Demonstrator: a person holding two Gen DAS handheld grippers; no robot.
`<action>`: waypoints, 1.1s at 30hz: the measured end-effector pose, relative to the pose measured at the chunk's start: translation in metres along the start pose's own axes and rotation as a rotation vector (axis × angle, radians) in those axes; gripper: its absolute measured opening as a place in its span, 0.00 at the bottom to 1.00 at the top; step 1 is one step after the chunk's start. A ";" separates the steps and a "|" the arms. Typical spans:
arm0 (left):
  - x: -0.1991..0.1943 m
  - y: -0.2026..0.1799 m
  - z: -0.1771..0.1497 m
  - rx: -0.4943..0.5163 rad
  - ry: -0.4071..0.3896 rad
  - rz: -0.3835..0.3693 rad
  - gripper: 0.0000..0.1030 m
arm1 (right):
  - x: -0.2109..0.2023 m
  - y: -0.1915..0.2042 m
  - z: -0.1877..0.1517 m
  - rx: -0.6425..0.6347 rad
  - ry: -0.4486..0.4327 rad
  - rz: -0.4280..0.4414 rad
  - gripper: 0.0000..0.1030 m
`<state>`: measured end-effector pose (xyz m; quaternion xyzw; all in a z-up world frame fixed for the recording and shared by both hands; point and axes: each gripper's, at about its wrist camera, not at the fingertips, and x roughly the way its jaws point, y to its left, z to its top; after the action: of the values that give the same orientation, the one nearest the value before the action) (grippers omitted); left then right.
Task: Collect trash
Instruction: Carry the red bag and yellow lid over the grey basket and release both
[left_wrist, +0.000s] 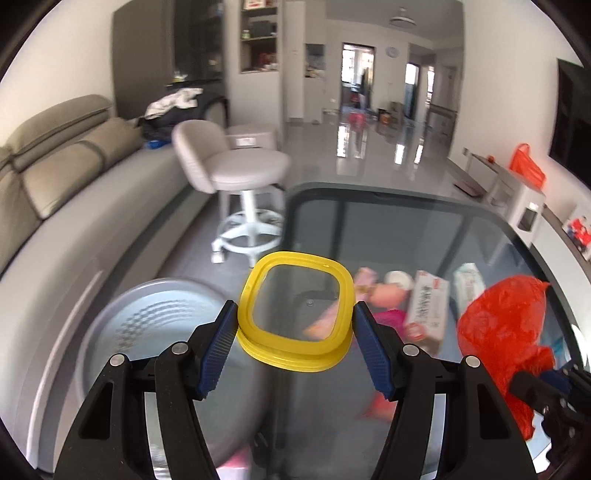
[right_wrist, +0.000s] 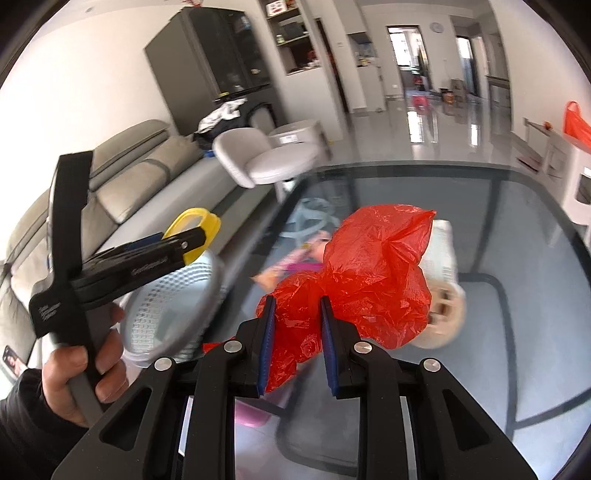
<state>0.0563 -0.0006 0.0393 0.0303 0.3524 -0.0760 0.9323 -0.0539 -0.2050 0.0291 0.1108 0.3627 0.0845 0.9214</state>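
Two grippers above glass worktop (left_wrist: 406, 221), left gripper (left_wrist: 293, 325) jaws clamping yellow lid (left_wrist: 295, 314) at centre frame, right gripper (right_wrist: 295, 325) jaws pinching red plastic bag (right_wrist: 369, 269).

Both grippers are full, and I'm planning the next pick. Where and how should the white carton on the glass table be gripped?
Grip the white carton across its narrow width, coming from above. It lies flat on the glass table with its long sides exposed, though other trash crowds its left.

We see a dark glass table (left_wrist: 406, 225) bearing scattered litter: 1 white printed carton (left_wrist: 426, 308), 1 pale packet (left_wrist: 469, 282) beside it, and blurred pink wrappers (left_wrist: 388, 317).
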 end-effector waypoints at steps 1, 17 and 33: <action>-0.003 0.009 -0.003 -0.005 0.000 0.018 0.60 | 0.004 0.009 0.002 -0.010 -0.001 0.017 0.22; -0.020 0.148 -0.044 -0.140 0.061 0.220 0.60 | 0.095 0.148 0.010 -0.121 0.132 0.268 0.22; 0.007 0.191 -0.065 -0.208 0.111 0.259 0.60 | 0.175 0.192 0.028 -0.227 0.246 0.279 0.22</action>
<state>0.0500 0.1945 -0.0133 -0.0169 0.4026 0.0836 0.9114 0.0771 0.0170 -0.0137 0.0445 0.4416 0.2644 0.8562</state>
